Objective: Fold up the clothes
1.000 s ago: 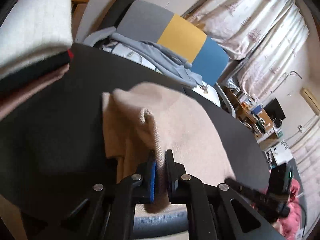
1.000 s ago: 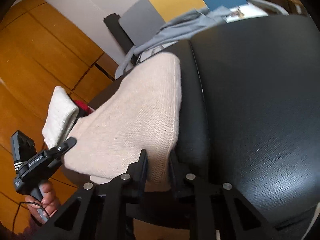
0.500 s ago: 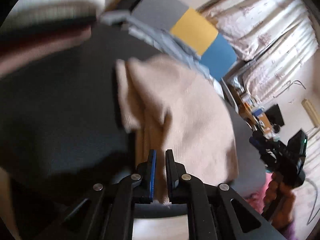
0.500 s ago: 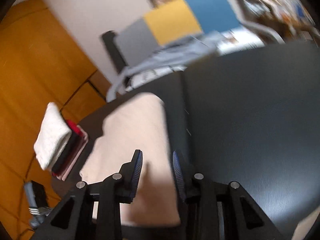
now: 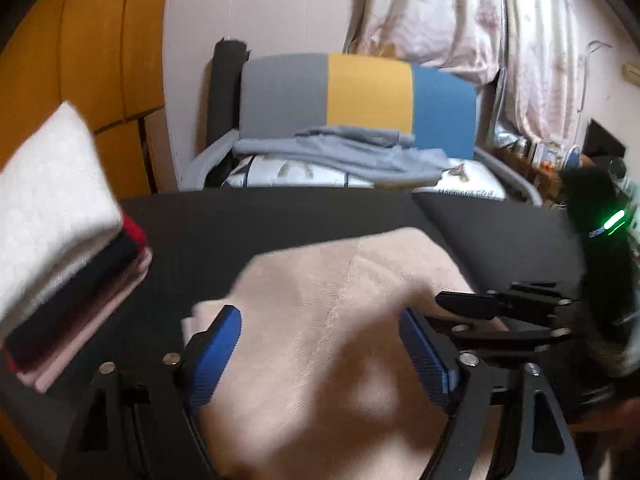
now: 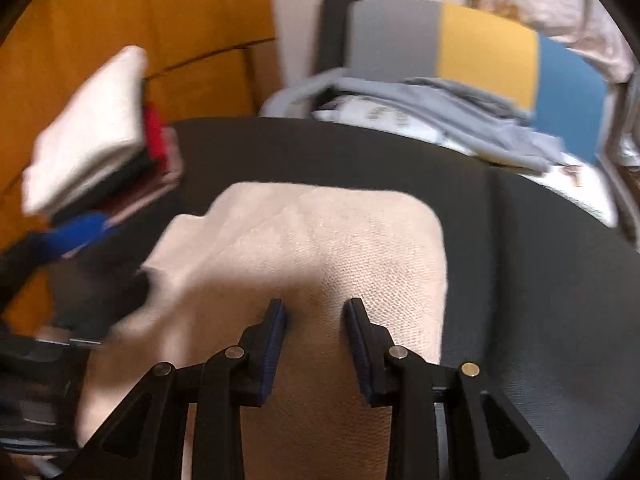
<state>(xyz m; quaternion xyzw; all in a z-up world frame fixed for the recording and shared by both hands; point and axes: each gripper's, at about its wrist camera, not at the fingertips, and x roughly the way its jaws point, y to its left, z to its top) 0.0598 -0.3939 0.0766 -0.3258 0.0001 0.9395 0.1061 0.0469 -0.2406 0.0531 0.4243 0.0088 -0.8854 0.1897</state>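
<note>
A beige knit sweater [image 5: 328, 304] [image 6: 320, 240] lies folded on the black table [image 5: 280, 220] [image 6: 540, 280]. My left gripper [image 5: 318, 316] hovers over its near part. Its jaws are opening wide, the blue pads [image 5: 218, 356] clear of the cloth on both sides. My right gripper [image 6: 316, 304] stands open just above the same sweater, with knit showing in the gap and neither pad pressing on it. In the left wrist view the right gripper's black fingers [image 5: 496, 308] reach in from the right. The left gripper's blue pad [image 6: 80, 232] shows blurred at the left of the right wrist view.
A stack of folded clothes [image 5: 52, 208] [image 6: 92, 128], white on top of black, red and pink, sits at the table's left edge. Behind the table stands a chair with a grey, yellow and blue back [image 5: 360, 92], and grey garments [image 5: 344, 156] are heaped on its seat. A pale curtain [image 5: 460, 20] hangs at the back right.
Both grippers were shut on the sweater's edge and have let go and opened. The sweater now lies flat in its fold. Both views have rolled towards level.
</note>
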